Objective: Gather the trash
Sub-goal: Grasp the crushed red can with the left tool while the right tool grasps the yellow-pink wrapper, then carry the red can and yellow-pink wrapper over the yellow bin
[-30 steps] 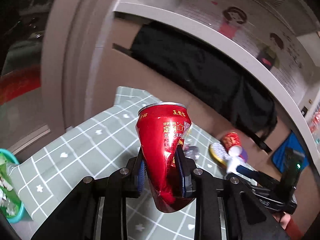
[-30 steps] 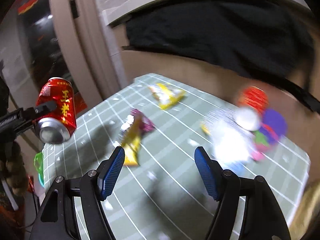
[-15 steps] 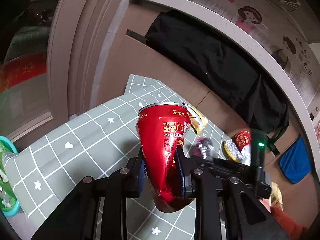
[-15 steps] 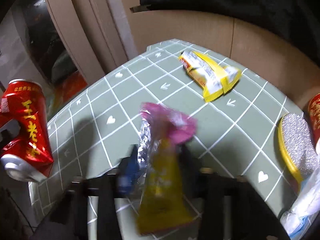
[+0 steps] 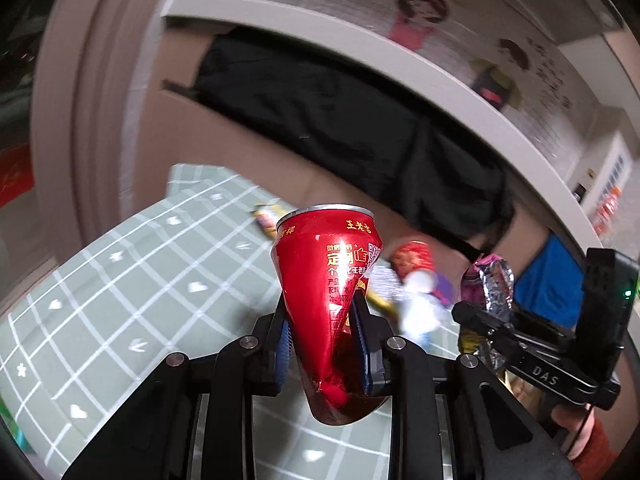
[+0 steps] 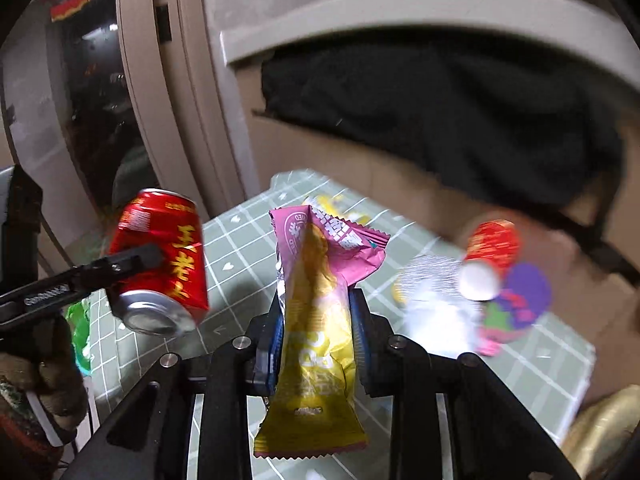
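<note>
Our right gripper (image 6: pixel 316 344) has its jaws closing on a wrapper (image 6: pixel 316 320), pads already pinching its yellow middle while the pink torn end flares above and the crimped tail hangs below, clear of the table (image 6: pixel 248 236). Our left gripper (image 5: pixel 324 344) has its jaws pressed into a red can (image 5: pixel 328 288), which is crushed narrow where the pads bite and stands mouth-up over the checked cloth. We judge the wrapper light, limp and slick, so a pinch across the bunched middle suits it; an edge hold would likely let it slide out. The can looks empty and thin-walled, stiff only at its rims, so the dented waist gives the pads a seat, though more squeeze would just fold it further. More litter lies on the table: a yellow packet (image 6: pixel 332 204) near the far edge and a blurred heap with a red cup (image 6: pixel 494 244) to the right. A green bin (image 6: pixel 80 336) shows at the table's left edge; its contents we cannot make out.
</note>
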Demonstrator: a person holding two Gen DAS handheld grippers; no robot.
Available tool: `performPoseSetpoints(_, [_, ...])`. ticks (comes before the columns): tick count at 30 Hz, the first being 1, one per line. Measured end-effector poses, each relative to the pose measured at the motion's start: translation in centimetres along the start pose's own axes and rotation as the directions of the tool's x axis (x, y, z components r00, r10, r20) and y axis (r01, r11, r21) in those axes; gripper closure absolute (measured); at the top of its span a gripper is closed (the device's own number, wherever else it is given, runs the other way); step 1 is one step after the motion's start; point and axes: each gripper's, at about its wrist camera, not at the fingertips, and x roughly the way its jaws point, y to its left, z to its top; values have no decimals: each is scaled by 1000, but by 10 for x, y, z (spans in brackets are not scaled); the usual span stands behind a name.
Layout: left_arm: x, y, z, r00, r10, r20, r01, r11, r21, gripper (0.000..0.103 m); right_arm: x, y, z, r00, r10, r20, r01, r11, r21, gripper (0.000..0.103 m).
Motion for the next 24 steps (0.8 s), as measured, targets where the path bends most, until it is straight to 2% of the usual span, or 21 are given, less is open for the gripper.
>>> performPoseSetpoints(7, [-2, -86, -3, 998, -60, 14, 58, 990, 128, 75, -68, -32, -13, 994, -77, 84, 76, 997, 22, 75])
performPoseSetpoints(12, [1, -139, -8, 995, -96, 18, 90, 975, 205, 75, -117, -63, -26, 981, -139, 138, 130, 989, 73, 75])
performPoseSetpoints(19, [9, -218, -21, 986, -164, 12, 152, 938, 312, 75, -172, -114, -52, 957, -232, 173, 204, 966, 161, 75])
performPoseSetpoints(24, [15, -268, -34, 978, -209, 0, 194, 907, 373, 75, -209, -145, -71, 932, -306, 196, 266, 941, 209, 75])
